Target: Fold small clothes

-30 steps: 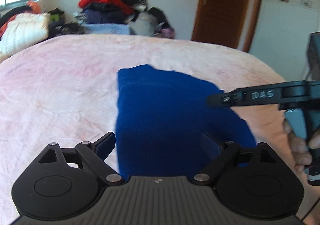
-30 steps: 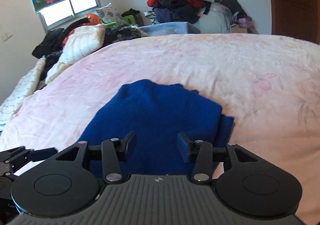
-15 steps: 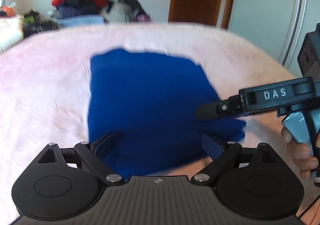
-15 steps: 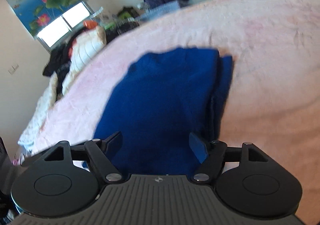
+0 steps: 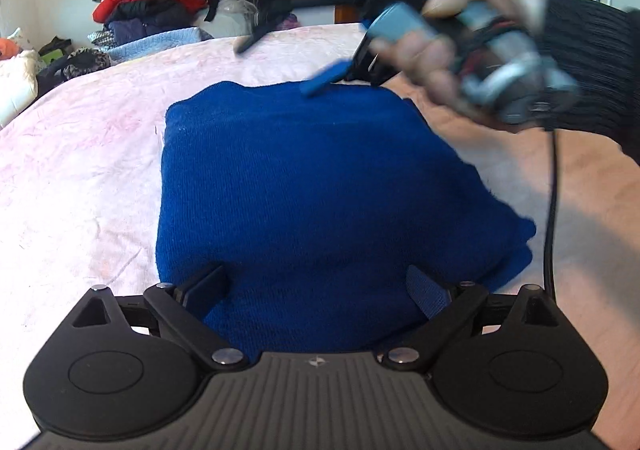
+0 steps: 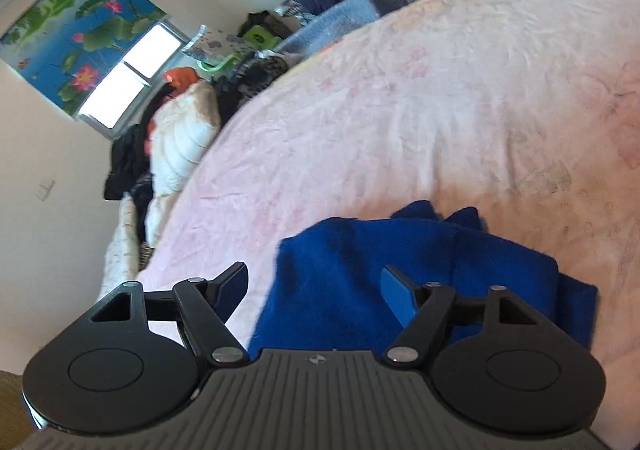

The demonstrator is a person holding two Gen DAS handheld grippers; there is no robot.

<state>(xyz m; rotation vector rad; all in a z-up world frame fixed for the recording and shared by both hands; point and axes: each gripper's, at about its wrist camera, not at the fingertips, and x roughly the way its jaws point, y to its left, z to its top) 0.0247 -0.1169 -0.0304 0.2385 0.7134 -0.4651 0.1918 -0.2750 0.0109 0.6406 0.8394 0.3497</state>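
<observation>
Knitwear is the thing to place: the blue sweater (image 5: 320, 186) lies folded into a rough block on the pink bedspread (image 5: 80, 154), directly ahead of and below the left gripper (image 5: 318, 290), whose fingers stand spread with nothing pinched, the near edge of the cloth running out of sight under them. The block's longer side seems to run away from this gripper toward the far side of the bed, though the lens bends it too much to be sure. The right gripper (image 6: 314, 290) sits over the sweater's far left corner as its own camera shows it: its left finger hangs over bare bedspread, its right finger over blue cloth, so the sweater's edge passes between them. Its jaws have just been opening and hold nothing. In the left camera the right hand (image 5: 460, 38) is a blur above the sweater's far edge. By my reading the left gripper is nearer the near edge and the right nearer the far one, so a next fold would probably bring one of those edges toward the other.
</observation>
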